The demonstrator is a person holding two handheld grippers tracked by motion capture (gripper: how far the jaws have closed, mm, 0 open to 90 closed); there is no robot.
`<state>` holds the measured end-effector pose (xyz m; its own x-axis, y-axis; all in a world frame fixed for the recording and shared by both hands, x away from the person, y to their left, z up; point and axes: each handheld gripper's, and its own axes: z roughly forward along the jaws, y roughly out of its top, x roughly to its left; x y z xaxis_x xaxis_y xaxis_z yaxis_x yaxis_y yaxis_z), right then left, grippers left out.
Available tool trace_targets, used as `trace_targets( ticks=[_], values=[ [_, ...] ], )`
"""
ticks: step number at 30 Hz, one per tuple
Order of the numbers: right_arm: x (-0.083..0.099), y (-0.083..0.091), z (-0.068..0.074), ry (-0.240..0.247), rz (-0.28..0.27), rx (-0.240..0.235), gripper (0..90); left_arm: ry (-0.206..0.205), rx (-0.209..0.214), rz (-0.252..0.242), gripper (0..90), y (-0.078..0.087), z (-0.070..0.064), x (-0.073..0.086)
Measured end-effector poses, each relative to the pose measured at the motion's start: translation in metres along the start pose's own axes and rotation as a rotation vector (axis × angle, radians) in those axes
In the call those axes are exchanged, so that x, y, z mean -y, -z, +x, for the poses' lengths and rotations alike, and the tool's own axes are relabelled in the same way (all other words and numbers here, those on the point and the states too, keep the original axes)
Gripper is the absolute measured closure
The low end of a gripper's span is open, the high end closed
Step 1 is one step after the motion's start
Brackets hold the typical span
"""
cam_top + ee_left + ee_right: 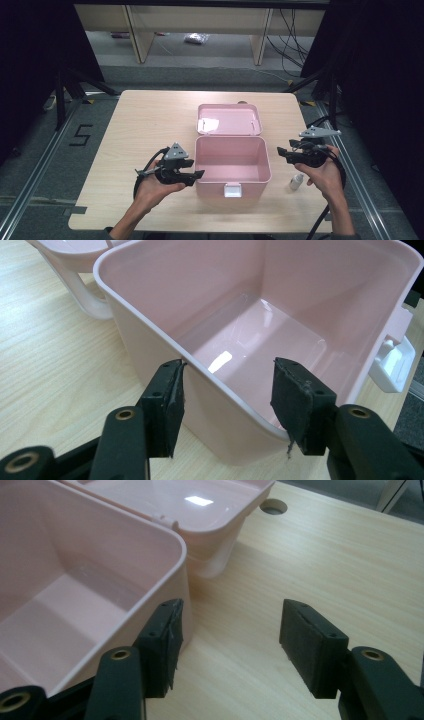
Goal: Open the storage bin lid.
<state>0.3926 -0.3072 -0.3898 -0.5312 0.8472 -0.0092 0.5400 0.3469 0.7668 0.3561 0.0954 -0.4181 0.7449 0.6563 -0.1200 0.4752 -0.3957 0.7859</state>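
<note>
The pink box [233, 162] stands at the centre of the frame on the worktop [145, 125], lid thrown back and inside bare; packing looks unstarted, the small bottle [297, 181] at lower right waiting outside. The left tool [194, 176] and right tool [283, 152] flank it, jaws spread wide, gripping nothing. No writing on box or bottle is readable.

So it's a pale pink plastic storage box [233, 161] sitting upright near the middle of the light wooden table [145, 125]. Lid [229, 119] is flipped all the way open, hinged back behind the box with its glossy inside facing up. Rounded corners, shiny bare inside. There's a whitish latch [232, 190] on the front wall facing me. My left fingers [165, 405] straddle its near corner rim, one outside the wall, one over the hollow.
</note>
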Motion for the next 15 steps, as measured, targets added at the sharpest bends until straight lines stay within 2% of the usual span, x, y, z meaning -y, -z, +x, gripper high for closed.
trace_targets(
  ticks=[3,5,6,9,10,12,15],
  values=[
    [0.002,0.002,-0.002,-0.018,0.017,0.003,41.1,-0.001,-0.006,0.003,46.7,0.0,-0.001,0.0],
    [0.005,0.001,-0.004,0.004,0.028,0.008,39.7,-0.004,-0.003,0.004,46.6,0.0,-0.001,0.0],
    [0.005,0.002,-0.004,-0.011,0.038,0.006,39.2,-0.004,-0.003,0.004,46.5,0.0,0.0,0.0],
    [0.009,0.001,-0.003,-0.035,0.075,0.001,37.5,-0.001,0.008,0.001,46.4,0.0,-0.001,0.0],
    [0.011,0.001,-0.004,-0.016,0.088,0.006,36.5,0.0,0.008,0.001,46.5,0.0,0.0,0.0],
    [0.013,0.001,-0.003,-0.04,0.13,-0.014,33.8,0.002,0.01,-0.002,46.5,0.0,0.0,0.0],
    [0.016,-0.001,-0.003,-0.003,0.172,-0.007,30.8,0.002,0.006,0.001,46.5,0.0,0.0,0.0]
  ],
)
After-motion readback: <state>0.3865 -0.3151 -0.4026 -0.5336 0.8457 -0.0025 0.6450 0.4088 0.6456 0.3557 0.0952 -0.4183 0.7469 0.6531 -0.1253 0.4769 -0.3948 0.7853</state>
